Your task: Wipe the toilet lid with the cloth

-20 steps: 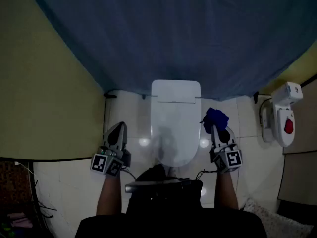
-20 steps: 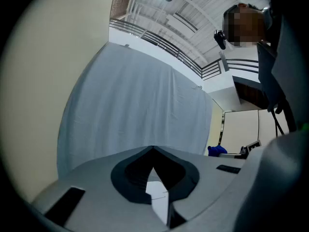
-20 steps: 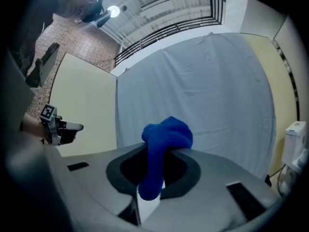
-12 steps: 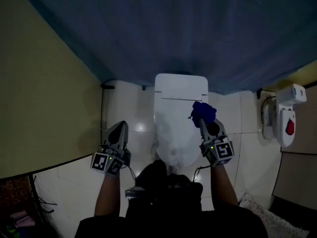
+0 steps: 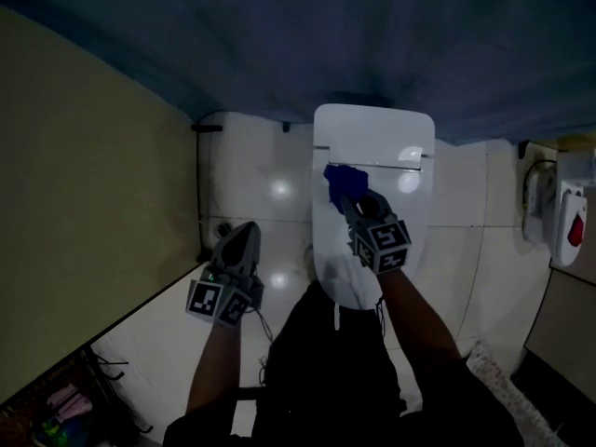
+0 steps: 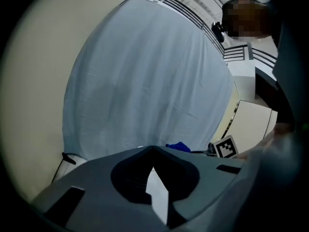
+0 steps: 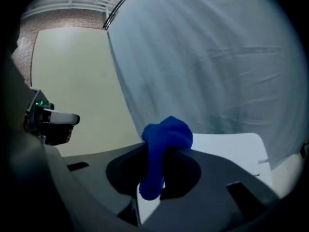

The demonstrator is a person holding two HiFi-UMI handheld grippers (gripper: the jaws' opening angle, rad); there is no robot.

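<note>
The white toilet (image 5: pixel 391 147) stands against the blue curtain with its lid (image 5: pixel 414 208) down. My right gripper (image 5: pixel 350 198) is over the lid's left half, shut on a bunched blue cloth (image 5: pixel 343 179). In the right gripper view the cloth (image 7: pixel 161 146) bulges out between the jaws, with the toilet's white top (image 7: pixel 227 146) just beyond. My left gripper (image 5: pixel 244 237) hangs over the floor to the left of the bowl, jaws closed with nothing between them (image 6: pixel 153 151). From the left gripper view the cloth (image 6: pixel 179 147) shows as a small blue lump.
A blue curtain (image 5: pixel 372 35) hangs behind the toilet. A yellow wall (image 5: pixel 84 184) runs along the left. White glossy floor tiles (image 5: pixel 256 180) surround the bowl. A white wall-mounted unit with a red part (image 5: pixel 568 226) sits at the far right. The person's dark trousers (image 5: pixel 335 371) fill the bottom.
My right gripper has moved left and forward with the cloth, from beside the toilet's right edge to above the lid. The head view has shifted. The left gripper stays low at the left.
</note>
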